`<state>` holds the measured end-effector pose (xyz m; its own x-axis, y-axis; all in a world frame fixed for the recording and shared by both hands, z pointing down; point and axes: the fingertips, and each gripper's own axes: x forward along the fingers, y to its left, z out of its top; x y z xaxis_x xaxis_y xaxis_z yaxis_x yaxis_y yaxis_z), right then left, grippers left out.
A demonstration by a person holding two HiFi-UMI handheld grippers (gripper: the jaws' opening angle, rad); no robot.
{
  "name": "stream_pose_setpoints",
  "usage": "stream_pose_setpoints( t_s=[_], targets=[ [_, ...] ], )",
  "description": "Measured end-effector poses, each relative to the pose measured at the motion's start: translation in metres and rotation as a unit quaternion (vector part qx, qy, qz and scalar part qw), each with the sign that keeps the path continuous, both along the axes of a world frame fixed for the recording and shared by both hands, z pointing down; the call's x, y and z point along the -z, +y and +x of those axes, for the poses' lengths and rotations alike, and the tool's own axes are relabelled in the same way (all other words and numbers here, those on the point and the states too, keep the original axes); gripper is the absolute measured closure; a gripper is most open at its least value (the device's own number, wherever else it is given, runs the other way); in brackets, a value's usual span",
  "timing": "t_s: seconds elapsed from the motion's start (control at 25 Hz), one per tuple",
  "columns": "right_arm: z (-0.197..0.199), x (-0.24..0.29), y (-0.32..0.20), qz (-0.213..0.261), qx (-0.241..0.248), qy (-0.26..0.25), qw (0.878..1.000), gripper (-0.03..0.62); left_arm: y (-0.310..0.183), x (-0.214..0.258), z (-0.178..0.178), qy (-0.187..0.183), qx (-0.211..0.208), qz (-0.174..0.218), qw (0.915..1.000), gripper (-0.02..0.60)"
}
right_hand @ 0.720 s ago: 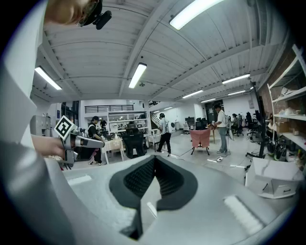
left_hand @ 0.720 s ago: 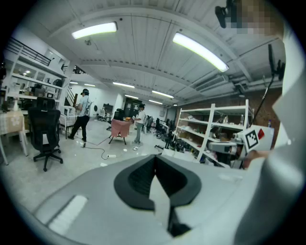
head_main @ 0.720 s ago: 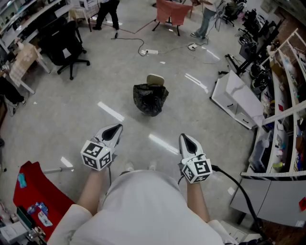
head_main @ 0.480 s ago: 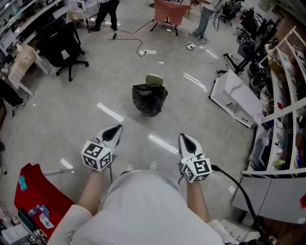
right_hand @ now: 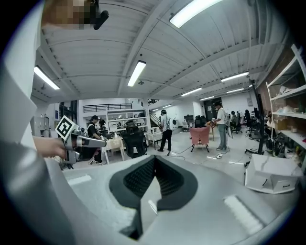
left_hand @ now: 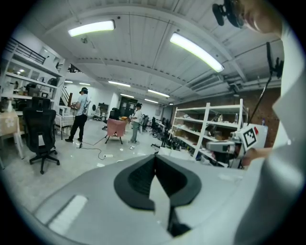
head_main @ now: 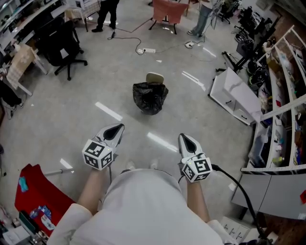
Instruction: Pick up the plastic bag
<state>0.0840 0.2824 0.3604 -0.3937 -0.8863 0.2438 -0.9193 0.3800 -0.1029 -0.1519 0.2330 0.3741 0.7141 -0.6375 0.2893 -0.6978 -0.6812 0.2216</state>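
At 12 o'clock the plastic bag [head_main: 150, 98] is staying put; we are keeping left hand-held gripper [head_main: 116, 128] and right hand-held gripper [head_main: 185, 139] pressed together, empty, well short, approach pending.

Head view looks down at floor [head_main: 62, 110]; gripper views look outward.

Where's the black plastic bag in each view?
Head view: black plastic bag, upper centre of the picture.
Left gripper view: not in it.
Right gripper view: not in it.
Shared landmark: pink fabric chair, at head view's top; left of centre in left gripper view; right of centre in right gripper view.
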Motion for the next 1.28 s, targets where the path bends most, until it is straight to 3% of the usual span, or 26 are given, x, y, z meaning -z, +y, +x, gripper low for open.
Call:
stream_pose_setpoints(
  t_s=[0.68,1.28],
  targets=[
    [-0.054,-0.019,0.003,-0.015,-0.012,-0.004,1.000,0.592,0.002,-0.020,-0.055,0.003,-0.016,-0.012,0.9998,0.578],
    [-0.061,-0.027,-0.072,-0.021,0.009,0.001,1.000,0.592,-0.052,-0.032,-0.061,-0.017,-0.005,-0.015,0.9997,0.578]
  ],
)
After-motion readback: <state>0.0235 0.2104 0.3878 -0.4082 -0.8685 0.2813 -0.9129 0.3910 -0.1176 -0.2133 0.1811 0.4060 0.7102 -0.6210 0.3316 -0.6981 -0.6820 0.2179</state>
